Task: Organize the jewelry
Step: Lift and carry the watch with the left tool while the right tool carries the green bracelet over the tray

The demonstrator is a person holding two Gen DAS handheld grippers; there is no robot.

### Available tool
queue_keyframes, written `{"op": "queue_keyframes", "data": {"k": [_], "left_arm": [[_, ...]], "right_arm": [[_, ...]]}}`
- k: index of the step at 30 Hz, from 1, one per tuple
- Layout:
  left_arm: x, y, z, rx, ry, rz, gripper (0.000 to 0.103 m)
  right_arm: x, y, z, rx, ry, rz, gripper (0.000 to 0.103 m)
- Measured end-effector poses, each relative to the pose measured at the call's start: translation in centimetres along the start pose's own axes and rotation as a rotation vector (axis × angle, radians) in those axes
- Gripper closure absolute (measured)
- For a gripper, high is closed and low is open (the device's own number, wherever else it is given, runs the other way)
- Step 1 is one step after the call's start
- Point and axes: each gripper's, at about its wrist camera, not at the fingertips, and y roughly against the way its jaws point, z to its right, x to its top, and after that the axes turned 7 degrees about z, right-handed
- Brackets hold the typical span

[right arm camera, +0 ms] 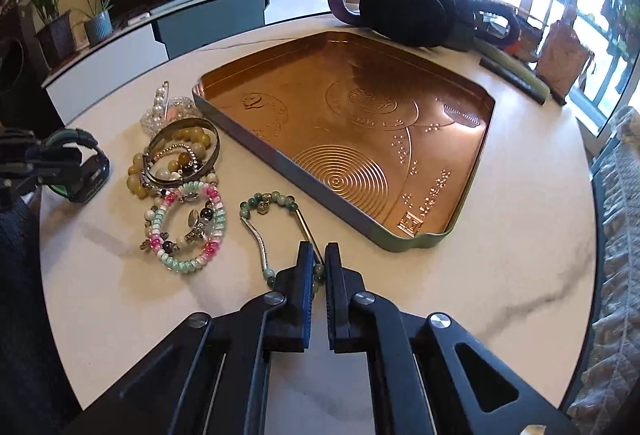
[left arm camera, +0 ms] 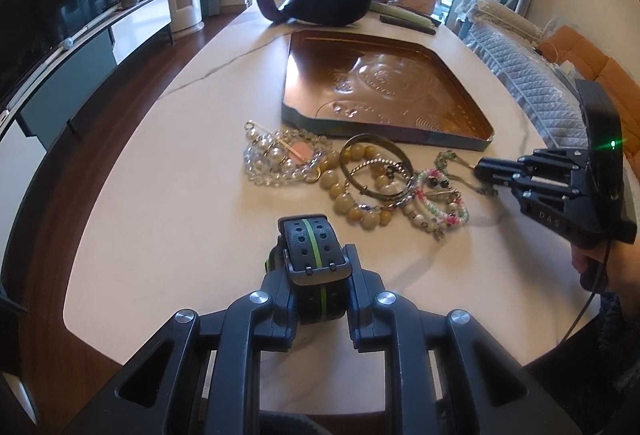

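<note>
- Black two-finger left gripper (left arm camera: 316,275), closest to the left wrist lens, pinches a black perforated rubber watch strap with a lime-green stripe (left arm camera: 314,255) between its fingers, just above the near edge of the white marble-look round table (left arm camera: 160,203).
- Beyond the strap, near the table's middle, lies a heap of jewelry: a clear crystal bead bracelet with a pearl pin (left arm camera: 280,157) on the left, a chunky beige stone bead bracelet (left arm camera: 352,203) with a dull silver metal bangle (left arm camera: 376,171) resting on it, and a pink, white and mint bead bracelet (left arm camera: 440,207) touching them on the right.
- Behind the heap sits a copper-coloured embossed tin tray with a green outer wall (left arm camera: 456,143), nothing lying in it.
- At the table's right edge the black right gripper (left arm camera: 480,169) has its tips down at a green bead and metal tube bracelet (left arm camera: 450,159).
- From the right wrist view, the right gripper (right arm camera: 319,255) shows its fingers drawn nearly together, with a narrow gap, on the near end of the green bead and metal tube bracelet (right arm camera: 276,203); whether they actually clamp it cannot be told.
- That bracelet lies just beside the tray's near wall (right arm camera: 340,211), the pink, white and mint bracelet (right arm camera: 188,227) to its left.
- At the table's left edge the left gripper (right arm camera: 48,163) holds the watch strap (right arm camera: 90,175).
</note>
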Motion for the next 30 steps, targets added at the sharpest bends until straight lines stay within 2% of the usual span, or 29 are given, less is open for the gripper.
{"op": "queue_keyframes", "data": {"k": [5, 13, 20, 30], "left_arm": [[0.5, 0.8, 0.1, -0.027, 0.024, 0.033, 0.083], [1.0, 2.1, 1.6, -0.037, -0.007, 0.09, 0.083], [1.7, 2.1, 2.5, -0.056, -0.005, 0.093, 0.083], [4.6, 4.1, 4.6, -0.046, -0.04, 0.169, 0.083]], "right_arm": [[0.1, 1.6, -0.4, 0.015, -0.03, 0.051, 0.099], [0.6, 4.2, 0.0, 0.001, -0.082, 0.122, 0.099], [1.2, 5.7, 0.1, -0.032, -0.091, 0.158, 0.098], [2.6, 9.1, -0.5, -0.041, -0.076, 0.227, 0.098]]}}
